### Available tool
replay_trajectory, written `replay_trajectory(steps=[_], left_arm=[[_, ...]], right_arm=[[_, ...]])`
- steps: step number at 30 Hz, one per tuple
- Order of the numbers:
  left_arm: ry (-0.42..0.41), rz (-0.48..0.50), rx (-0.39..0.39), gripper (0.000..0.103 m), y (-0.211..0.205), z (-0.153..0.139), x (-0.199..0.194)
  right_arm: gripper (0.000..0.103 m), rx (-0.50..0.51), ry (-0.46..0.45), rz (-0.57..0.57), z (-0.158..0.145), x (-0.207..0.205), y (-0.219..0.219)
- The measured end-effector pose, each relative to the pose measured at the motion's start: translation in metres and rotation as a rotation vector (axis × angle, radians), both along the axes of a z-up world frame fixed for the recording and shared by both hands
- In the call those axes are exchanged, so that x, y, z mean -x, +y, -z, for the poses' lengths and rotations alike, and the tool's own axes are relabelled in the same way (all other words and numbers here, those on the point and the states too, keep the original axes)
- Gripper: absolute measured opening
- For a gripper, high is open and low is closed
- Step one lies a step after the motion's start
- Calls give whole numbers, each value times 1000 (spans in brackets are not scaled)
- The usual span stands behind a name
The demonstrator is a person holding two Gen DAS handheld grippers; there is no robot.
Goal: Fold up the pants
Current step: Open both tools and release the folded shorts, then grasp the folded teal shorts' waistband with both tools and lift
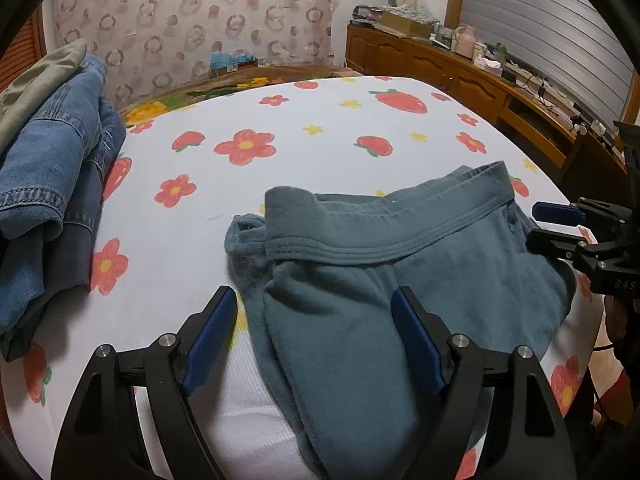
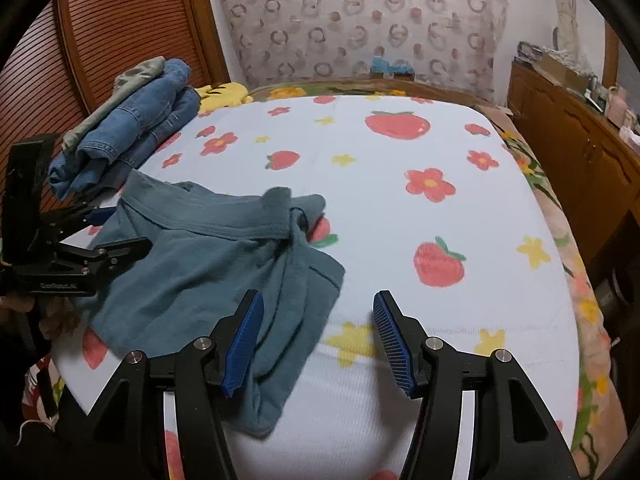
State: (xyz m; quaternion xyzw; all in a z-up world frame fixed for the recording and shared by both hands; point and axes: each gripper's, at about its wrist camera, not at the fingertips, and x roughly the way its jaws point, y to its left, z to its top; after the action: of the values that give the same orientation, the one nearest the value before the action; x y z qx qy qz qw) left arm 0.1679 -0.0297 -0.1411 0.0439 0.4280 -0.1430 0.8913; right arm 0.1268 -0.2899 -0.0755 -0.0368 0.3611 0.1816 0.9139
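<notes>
The bed (image 1: 320, 128), covered by a white sheet printed with red flowers and strawberries, fills both views. A stack of folded clothes (image 1: 52, 184), mostly blue denim with an olive piece on top, lies at the bed's far left edge, well apart from both claws.

The pants (image 1: 360, 280), teal and partly folded, lie on the near part of the bed with the waistband on the far side and the legs running toward the near edge.

In the left wrist view, the left claw (image 1: 314, 340) stands wide open. The left edge of the pants lies between its blue pads (image 1: 418, 344); the right pad is over the fabric, the left pad over bare sheet. Neither pad presses the cloth.

In the right wrist view, the right claw (image 2: 316, 340) is open to a moderate width. Its left pad is over the right edge of the pants (image 2: 208, 264), while its right pad is over bare sheet. Nothing is gripped.
</notes>
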Motion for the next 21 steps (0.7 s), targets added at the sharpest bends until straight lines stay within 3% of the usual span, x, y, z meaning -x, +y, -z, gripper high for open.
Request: replay_trajectory(steps=[10, 16, 21], left_arm=[[19, 2, 48, 77, 16, -8, -6], [18, -11, 103, 65, 27, -10, -11], [20, -19, 151, 56, 31, -10, -16]], right_arm=[[59, -32, 19, 4, -2, -12, 1], [59, -40, 25, -21, -1, -11, 6], [45, -57, 42, -63, -1, -13, 15]])
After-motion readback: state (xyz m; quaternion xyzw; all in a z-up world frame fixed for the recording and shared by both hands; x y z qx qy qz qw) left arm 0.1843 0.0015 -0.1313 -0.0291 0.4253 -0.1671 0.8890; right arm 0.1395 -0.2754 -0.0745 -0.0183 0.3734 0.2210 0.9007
